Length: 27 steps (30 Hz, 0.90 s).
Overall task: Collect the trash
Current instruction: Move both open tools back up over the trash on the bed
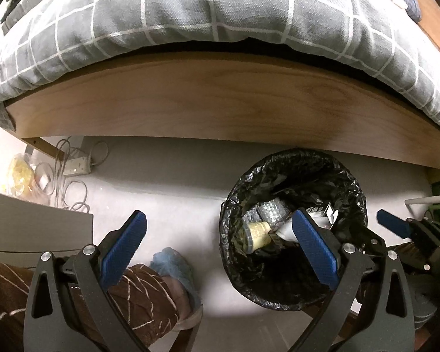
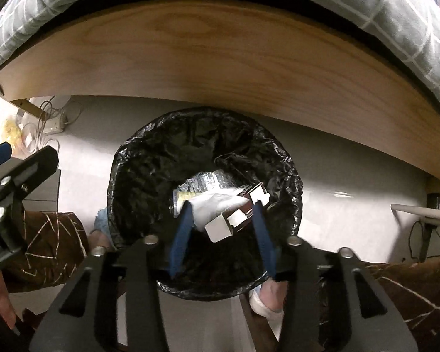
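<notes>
A round bin with a black liner (image 1: 349,182) (image 2: 138,176) stands on the floor by the bed's wooden side. Inside lie a yellowish cup (image 1: 256,231), silvery bubble wrap (image 1: 271,208) (image 2: 202,180), white crumpled paper (image 2: 217,205) and a small white carton (image 2: 220,228). My left gripper (image 1: 220,243) is open and empty, above the floor at the bin's left rim. My right gripper (image 2: 223,231) hangs over the bin's mouth with its jaws apart. The white carton shows between its fingers, loose in the gap. The right gripper also shows in the left wrist view (image 1: 396,226).
The wooden bed side (image 1: 220,102) with a grey checked duvet (image 1: 190,14) runs across the back. A power strip with cables (image 1: 76,167) and a yellow bag (image 1: 19,176) lie at the far left. A grey cabinet (image 1: 29,220) stands left. The person's slippered feet (image 1: 176,267) flank the bin.
</notes>
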Motion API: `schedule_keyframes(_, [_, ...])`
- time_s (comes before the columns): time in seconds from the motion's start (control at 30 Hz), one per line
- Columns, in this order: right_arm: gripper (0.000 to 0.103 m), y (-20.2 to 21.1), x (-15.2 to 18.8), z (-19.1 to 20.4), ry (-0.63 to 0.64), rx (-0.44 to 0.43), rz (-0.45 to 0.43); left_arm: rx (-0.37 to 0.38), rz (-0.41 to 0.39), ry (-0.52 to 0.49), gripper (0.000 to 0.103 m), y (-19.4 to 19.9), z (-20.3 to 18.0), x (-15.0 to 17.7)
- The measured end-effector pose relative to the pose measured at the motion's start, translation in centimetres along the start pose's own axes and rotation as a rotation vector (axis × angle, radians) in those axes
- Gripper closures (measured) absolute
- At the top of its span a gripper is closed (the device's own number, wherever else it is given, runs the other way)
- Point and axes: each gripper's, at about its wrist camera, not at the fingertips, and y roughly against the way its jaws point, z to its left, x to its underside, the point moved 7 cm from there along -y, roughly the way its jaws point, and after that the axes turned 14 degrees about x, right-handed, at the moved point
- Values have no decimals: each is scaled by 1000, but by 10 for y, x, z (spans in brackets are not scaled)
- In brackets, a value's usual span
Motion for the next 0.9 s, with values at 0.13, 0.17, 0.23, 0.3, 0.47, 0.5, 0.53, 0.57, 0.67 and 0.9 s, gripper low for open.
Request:
schedule_keyframes(0.13, [27,7,-6,-12,-48,15,-25,-29,-12,-9,6,5,0,-3])
schedule_keyframes(0.17, [24,11,-8,-15,-58,22,-39,-35,-21,-11,6,7,0,-4])
schedule_keyframes(0.23, [17,20,-12,-23,-77,36,-77,-32,-36,-8,6,12,-1,-7])
schedule_keyframes(0.3, [15,27,-16,-30,-97,44,-101,-25,-50,-3,6,18,-2,-11])
schedule_keyframes(0.47, [12,52,-26,-50,-146,34,-175,-12,-91,-20,6,38,-12,-21])
schedule_keyframes(0.5, [10,57,-27,-53,-152,33,-192,-11,-104,-34,6,45,-16,-24])
schedule_keyframes(0.53, [9,65,-28,-58,-161,33,-218,-7,-111,-42,6,49,-18,-25])
schedule_keyframes(0.57, [9,71,-29,-62,-166,38,-235,-1,-118,-44,6,53,-20,-27])
schedule_keyframes(0.67, [8,89,-34,-74,-183,41,-286,22,-155,-56,6,68,-27,-34])
schedule_keyframes(0.9, [7,136,-55,-108,-239,51,-457,95,-220,-44,6,103,-41,-54])
